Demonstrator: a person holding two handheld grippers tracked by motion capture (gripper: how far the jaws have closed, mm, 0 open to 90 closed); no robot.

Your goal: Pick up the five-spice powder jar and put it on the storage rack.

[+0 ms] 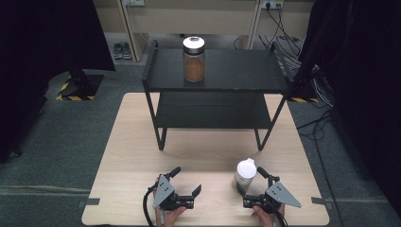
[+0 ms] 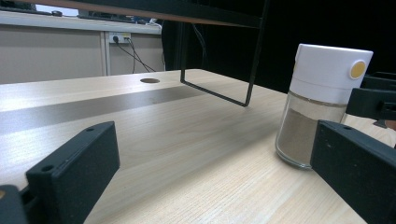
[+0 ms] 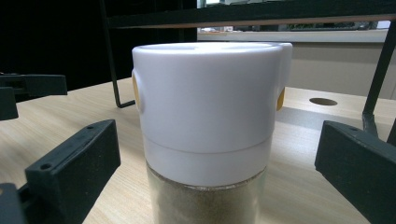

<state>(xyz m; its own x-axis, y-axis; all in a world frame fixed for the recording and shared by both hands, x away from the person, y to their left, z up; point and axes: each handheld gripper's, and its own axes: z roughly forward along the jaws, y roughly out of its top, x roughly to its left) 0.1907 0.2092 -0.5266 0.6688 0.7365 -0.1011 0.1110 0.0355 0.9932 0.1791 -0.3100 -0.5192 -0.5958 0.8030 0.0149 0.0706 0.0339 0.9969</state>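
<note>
A glass shaker with a white cap stands upright on the wooden table, holding tan powder. My right gripper is open, its jaws on either side of the shaker without touching it; the right gripper view has the shaker close up between the jaws. My left gripper is open near the front edge with nothing between its jaws. From it the shaker stands off to the right. A second jar with brown powder and a white lid stands on the top of the black shelf rack.
The black two-tier rack stands on the far half of the table, its thin legs reaching the table's middle. A lower shelf sits under the top one. Cables and dark curtains lie beyond the table.
</note>
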